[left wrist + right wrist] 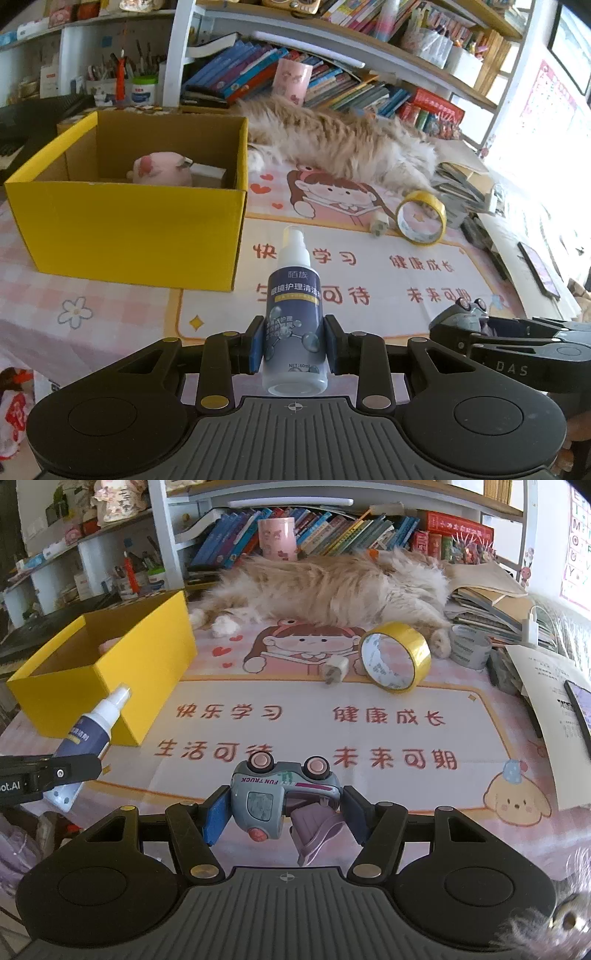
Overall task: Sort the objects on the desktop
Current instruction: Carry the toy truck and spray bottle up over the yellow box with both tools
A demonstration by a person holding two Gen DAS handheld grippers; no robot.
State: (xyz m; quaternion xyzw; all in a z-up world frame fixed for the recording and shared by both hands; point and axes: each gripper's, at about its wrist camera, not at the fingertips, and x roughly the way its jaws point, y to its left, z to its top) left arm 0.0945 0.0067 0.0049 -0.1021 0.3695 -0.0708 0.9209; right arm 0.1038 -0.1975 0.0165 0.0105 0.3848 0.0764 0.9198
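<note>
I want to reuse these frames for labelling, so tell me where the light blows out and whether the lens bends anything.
Left wrist view: the window at right is overexposed, washing out that table edge; the spray bottle in the left gripper stays sharp. Right wrist view: even light, the toy truck in the right gripper is crisp. Both views: fisheye curves the shelves.

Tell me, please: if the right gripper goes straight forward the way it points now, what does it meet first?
Probably nothing soon. The right gripper, shut on the toy truck, points over bare desk mat. Further along lie the white charger and the cat; depth is unclear.
</note>
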